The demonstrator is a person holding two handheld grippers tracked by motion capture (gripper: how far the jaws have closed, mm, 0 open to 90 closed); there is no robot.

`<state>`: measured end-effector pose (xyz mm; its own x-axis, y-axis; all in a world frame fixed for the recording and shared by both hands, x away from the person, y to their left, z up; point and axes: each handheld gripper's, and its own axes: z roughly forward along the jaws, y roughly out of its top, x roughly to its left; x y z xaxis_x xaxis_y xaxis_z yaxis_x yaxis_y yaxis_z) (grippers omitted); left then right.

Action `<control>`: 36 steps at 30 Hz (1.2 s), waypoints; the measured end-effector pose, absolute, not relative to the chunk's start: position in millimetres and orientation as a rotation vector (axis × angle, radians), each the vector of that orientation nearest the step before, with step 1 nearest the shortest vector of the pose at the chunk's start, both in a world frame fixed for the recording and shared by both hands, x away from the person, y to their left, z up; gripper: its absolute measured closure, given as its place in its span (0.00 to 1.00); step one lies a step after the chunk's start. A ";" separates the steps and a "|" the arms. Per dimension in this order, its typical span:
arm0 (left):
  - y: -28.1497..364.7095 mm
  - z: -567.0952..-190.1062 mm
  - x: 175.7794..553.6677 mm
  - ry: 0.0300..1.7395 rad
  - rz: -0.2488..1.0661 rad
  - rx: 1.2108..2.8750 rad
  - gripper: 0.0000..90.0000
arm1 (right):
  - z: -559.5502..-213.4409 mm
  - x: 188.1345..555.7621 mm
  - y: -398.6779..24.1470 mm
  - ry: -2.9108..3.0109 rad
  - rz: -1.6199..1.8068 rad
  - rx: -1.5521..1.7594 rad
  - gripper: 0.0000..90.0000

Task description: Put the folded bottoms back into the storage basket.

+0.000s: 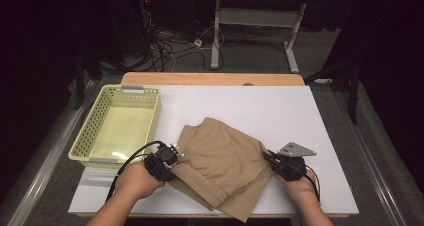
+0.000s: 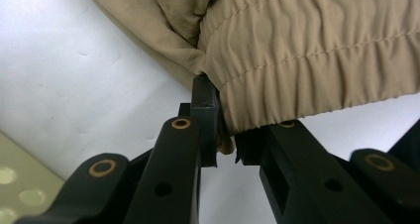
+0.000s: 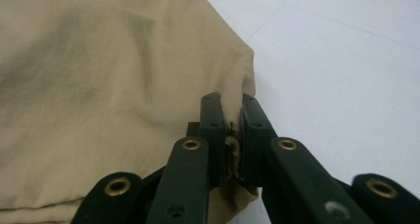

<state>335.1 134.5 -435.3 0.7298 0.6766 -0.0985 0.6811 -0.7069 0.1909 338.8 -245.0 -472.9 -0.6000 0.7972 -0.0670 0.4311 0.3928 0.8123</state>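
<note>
Holding a tan pair of shorts [image 1: 220, 161] at both sides, we work at the near edge of the white table [image 1: 280, 111]. Our left gripper [image 1: 172, 153] has its jaws pressed on the gathered waistband [image 2: 307, 50], a corner of cloth pinched between them. Our right gripper [image 1: 270, 158] pinches a fold of plain fabric at the opposite edge, jaws nearly together with the cloth squeezed between.

Lying between the two grippers, the shorts already look folded over on themselves: we see layered edges at the near side and a rumpled, roughly square bundle. So, as we judge it, the folding is partly done, though the layers are uneven and a corner sticks out toward us.

Farther off to the left stands a pale yellow basket [image 1: 90, 136], with nothing in it. We take it that what remains is to tidy or finish the fold and then carry the shorts over into that basket.
</note>
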 end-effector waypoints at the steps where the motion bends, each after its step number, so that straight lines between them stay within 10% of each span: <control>1: 134.0 -434.0 335.6 1.085 -0.036 2.723 0.89 | -471.7 338.6 -244.8 2.203 1.096 1.052 0.94; 36: 142.0 -417.7 334.9 1.098 -0.059 2.841 0.89 | -475.8 341.0 -225.0 2.201 1.136 1.012 0.94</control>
